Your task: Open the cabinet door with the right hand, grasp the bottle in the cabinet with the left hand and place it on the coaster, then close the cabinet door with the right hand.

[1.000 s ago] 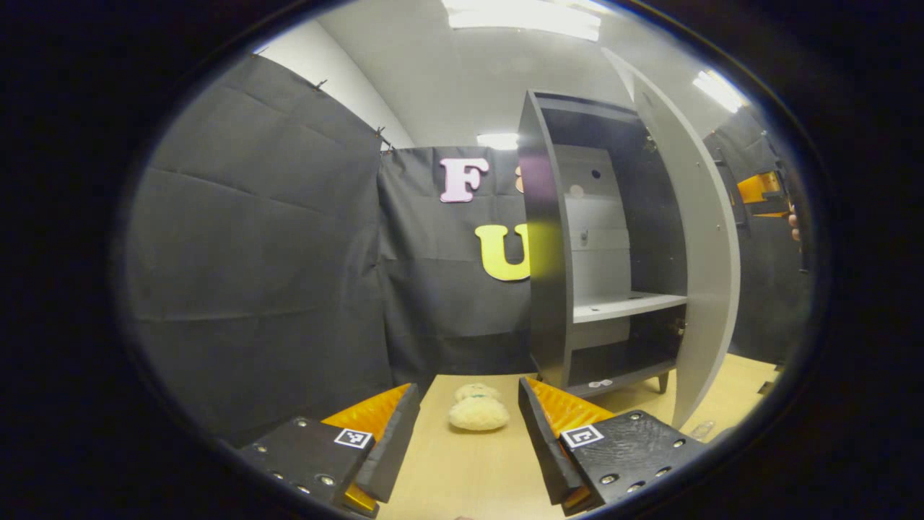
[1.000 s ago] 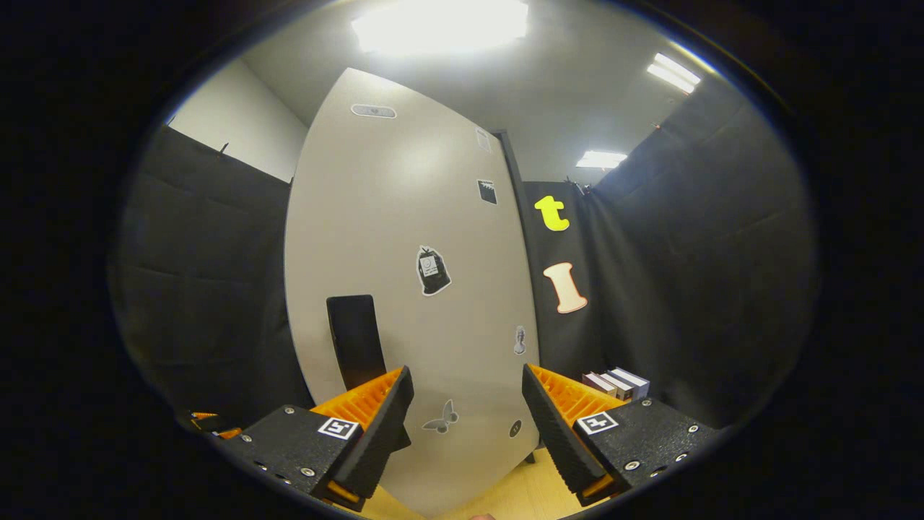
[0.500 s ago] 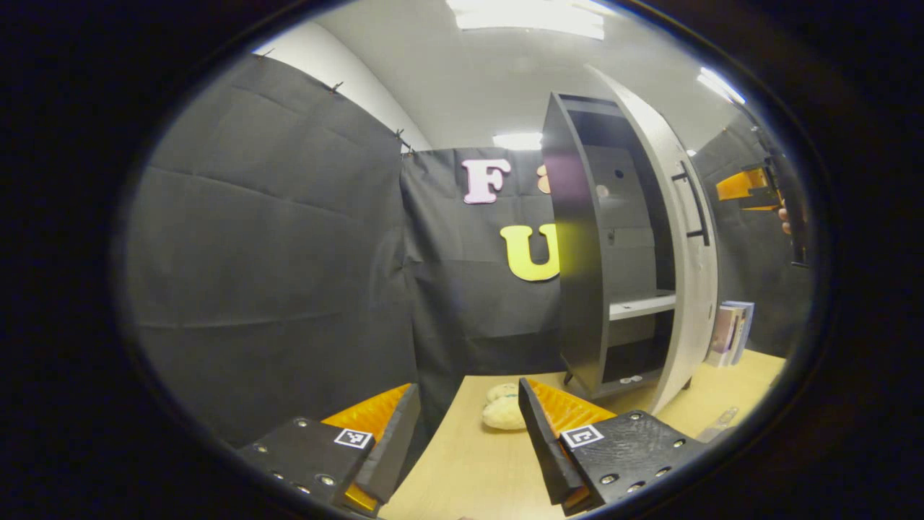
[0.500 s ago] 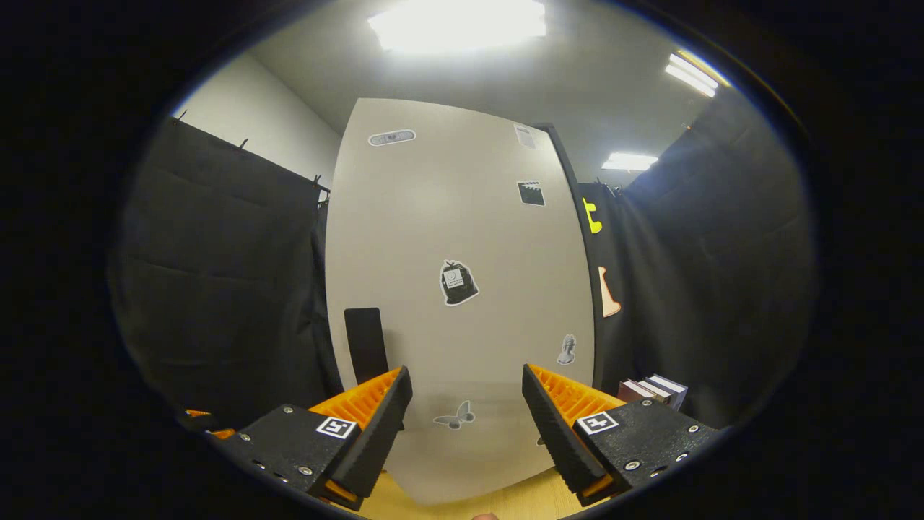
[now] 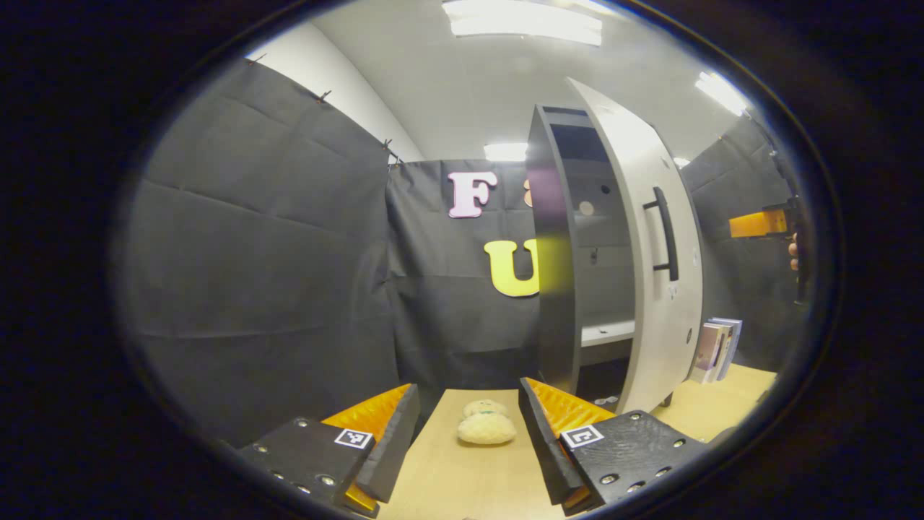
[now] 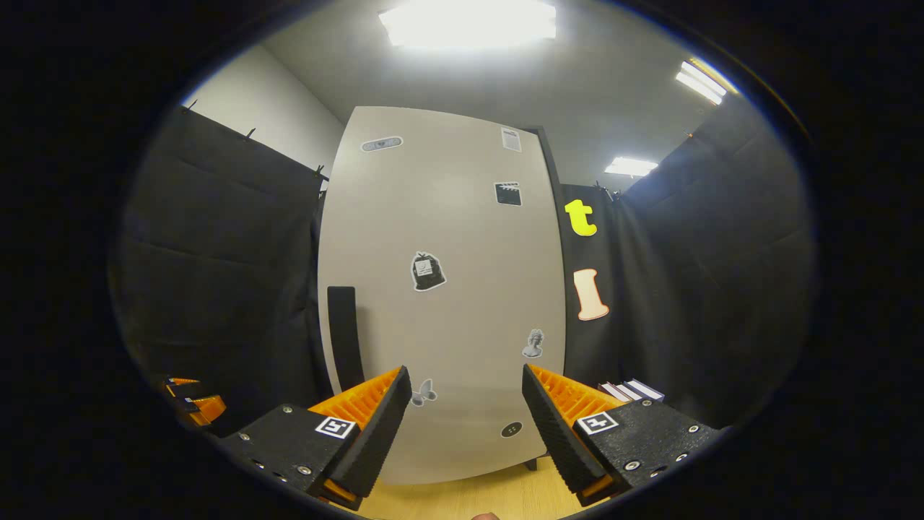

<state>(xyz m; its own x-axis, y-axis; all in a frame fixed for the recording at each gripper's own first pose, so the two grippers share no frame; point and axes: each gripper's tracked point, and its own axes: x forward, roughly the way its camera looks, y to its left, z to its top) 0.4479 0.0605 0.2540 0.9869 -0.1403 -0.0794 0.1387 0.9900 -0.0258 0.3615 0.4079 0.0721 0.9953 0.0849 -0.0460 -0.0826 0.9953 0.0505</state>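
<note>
- Currently the step in hand appears to be the last one: closing the cabinet door [image 6: 440, 303] with your right claw [image 6: 462, 426].
- In the left gripper view the door [image 5: 660, 245] stands partly ajar, with a gap between it and the cabinet [image 5: 552, 253] frame. A shelf [image 5: 606, 332] shows through that gap.
- In the right gripper view your right claw stands wide open and holds nothing. The door face lies just ahead of its fingers; whether they touch it cannot be told.
- The dark handle [image 6: 345, 336] sits on the door's left side, beside the left finger of that claw.
- Your left claw [image 5: 465, 440] is likewise wide open and empty, hovering over the bench [image 5: 462, 484] near a pale plush toy [image 5: 485, 422].
- Bottle and coaster: neither can be located from these views. The visible part of the cabinet interior looks bare, which suggests the bottle is already out.
- Next move, as a judgement: press the door panel with the right claw on the handle side, far from the hinge, and follow it until it seats against the frame.
- Keep the left claw back from the closing gap.
- Some books [image 6: 628, 391] stand to the right of the cabinet; they should not obstruct the swing.
</note>
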